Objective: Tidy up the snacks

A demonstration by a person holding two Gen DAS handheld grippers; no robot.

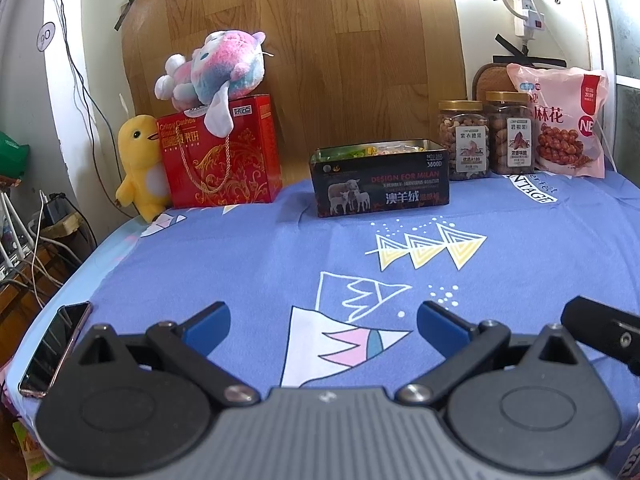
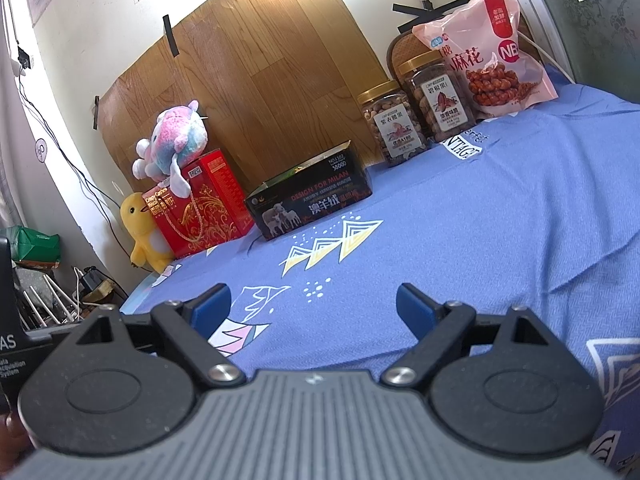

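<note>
A black open tin box (image 1: 380,178) holding wrapped snacks stands at the back middle of the blue cloth; it also shows in the right wrist view (image 2: 312,200). Two clear nut jars (image 1: 464,140) (image 1: 510,134) and a pink snack bag (image 1: 560,120) stand to its right; in the right wrist view the jars (image 2: 394,122) (image 2: 438,98) and bag (image 2: 484,52) sit at the upper right. My left gripper (image 1: 323,322) is open and empty, low over the front of the cloth. My right gripper (image 2: 314,306) is open and empty, also near the front.
A red gift box (image 1: 222,152) with a pastel plush toy (image 1: 216,68) on top and a yellow duck plush (image 1: 142,168) stand at the back left. A phone (image 1: 56,348) lies at the table's left front edge. Cables and clutter lie beyond the left edge.
</note>
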